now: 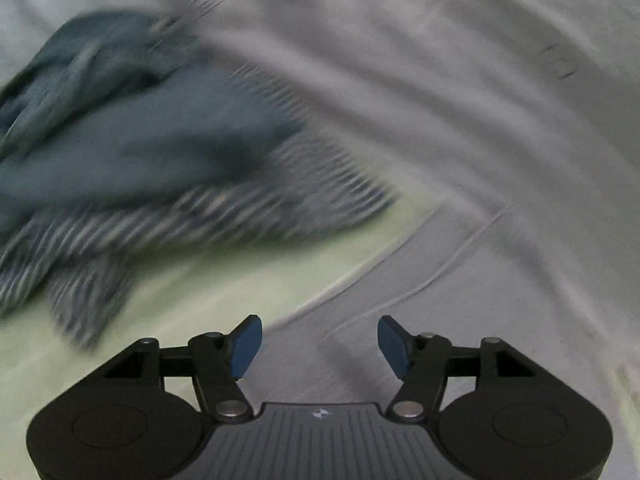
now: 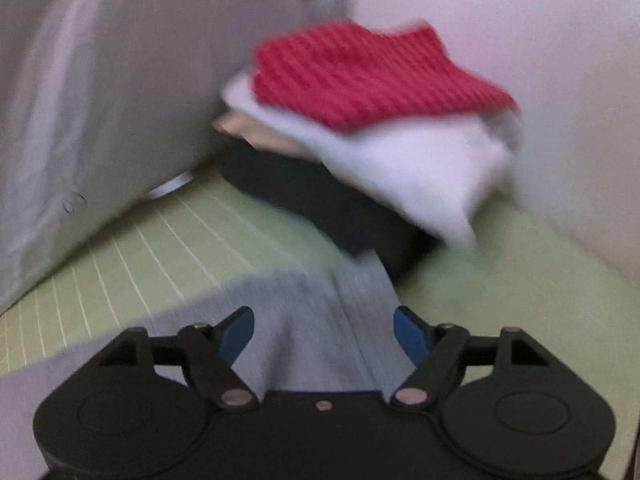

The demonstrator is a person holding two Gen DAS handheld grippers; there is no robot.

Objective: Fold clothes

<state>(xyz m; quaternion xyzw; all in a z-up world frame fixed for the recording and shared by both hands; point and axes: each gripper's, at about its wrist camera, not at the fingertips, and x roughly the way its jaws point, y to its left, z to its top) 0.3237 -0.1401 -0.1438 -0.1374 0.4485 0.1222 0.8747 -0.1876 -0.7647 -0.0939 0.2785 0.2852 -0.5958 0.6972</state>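
In the left wrist view my left gripper (image 1: 319,322) stands open, its blue pads (image 1: 245,346) wide apart with nothing pinched. Below it lies a pale grey garment (image 1: 420,288) with stitched seams, spread over a green mat (image 1: 224,280). In the right wrist view my right gripper (image 2: 324,314) is also open. A grey garment (image 2: 308,320) lies under and between its fingers, and the pads do not press on it. Both views are blurred.
A heap of unfolded clothes sits at the left: a blue-grey piece (image 1: 152,136) on a striped one (image 1: 168,220). Beyond the right gripper is a folded stack: red ribbed top (image 2: 360,76), white (image 2: 420,160), black (image 2: 320,196). White cloth (image 2: 100,100) rises at the left of the gridded green mat (image 2: 160,248).
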